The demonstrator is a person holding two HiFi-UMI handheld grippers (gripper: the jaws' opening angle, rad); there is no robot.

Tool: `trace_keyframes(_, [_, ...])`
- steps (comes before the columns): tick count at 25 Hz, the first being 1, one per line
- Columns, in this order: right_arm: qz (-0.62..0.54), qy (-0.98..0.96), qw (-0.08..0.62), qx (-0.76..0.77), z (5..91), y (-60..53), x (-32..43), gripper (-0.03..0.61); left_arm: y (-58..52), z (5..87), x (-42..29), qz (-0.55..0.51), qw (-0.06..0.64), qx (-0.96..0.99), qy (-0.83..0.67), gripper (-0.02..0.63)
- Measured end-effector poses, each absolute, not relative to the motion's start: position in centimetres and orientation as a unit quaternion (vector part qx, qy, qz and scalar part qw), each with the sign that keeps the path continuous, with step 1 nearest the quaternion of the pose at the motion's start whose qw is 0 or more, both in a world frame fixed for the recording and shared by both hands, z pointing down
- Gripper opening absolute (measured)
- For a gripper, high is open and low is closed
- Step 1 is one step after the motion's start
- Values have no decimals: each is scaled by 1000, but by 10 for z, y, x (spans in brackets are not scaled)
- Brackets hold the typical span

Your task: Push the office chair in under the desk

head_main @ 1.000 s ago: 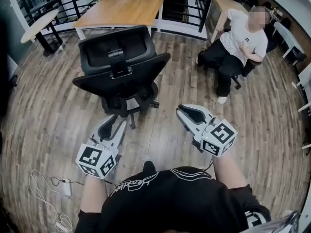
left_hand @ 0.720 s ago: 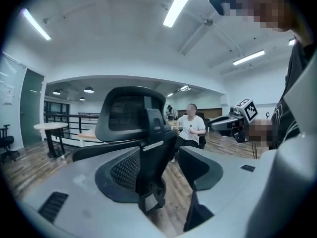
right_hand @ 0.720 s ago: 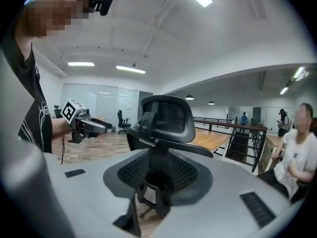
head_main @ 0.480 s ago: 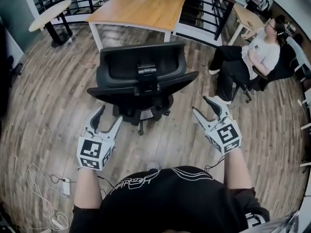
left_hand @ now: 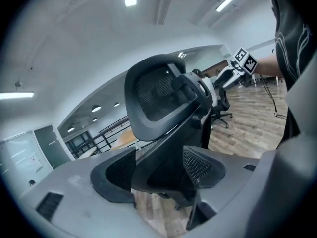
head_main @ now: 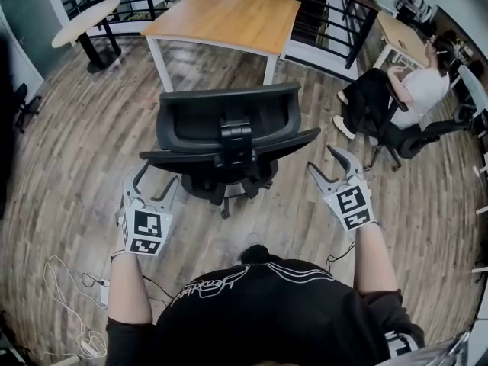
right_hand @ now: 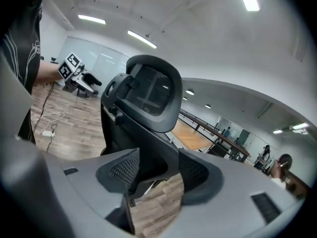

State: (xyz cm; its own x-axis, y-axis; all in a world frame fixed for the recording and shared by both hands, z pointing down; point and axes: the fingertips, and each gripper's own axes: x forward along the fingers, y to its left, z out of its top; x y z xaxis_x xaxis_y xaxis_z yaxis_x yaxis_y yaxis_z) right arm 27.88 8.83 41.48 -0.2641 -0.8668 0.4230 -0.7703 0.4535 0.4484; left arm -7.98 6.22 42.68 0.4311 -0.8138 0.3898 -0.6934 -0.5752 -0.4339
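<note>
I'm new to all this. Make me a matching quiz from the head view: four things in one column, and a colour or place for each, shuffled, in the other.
1. office chair
2. desk
3. white cables
4. seated person

A. pale wood top, white legs
B. on the floor, lower left
C. black, middle of the floor
D. right edge, white shirt

Pairs: 1-C, 2-A, 3-B, 4-D.

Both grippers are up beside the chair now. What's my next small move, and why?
Probably ease the left gripper and right gripper forward until their jaws take the side edges of the office chair. They flank its back, jaws just opened wide, an edge lined up between each pair but nothing pressed. The desk lies straight beyond.
</note>
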Motion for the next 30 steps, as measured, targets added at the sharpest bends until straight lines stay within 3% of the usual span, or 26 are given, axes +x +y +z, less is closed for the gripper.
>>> trace_keyframes(11, [-170, -750, 436, 467, 450, 25, 291, 265, 21, 451, -84, -398, 175, -792, 429, 279])
trace_keyframes(30, [-175, -791, 408, 421, 456, 2, 287, 265, 8, 457, -78, -394, 139, -812, 407, 242])
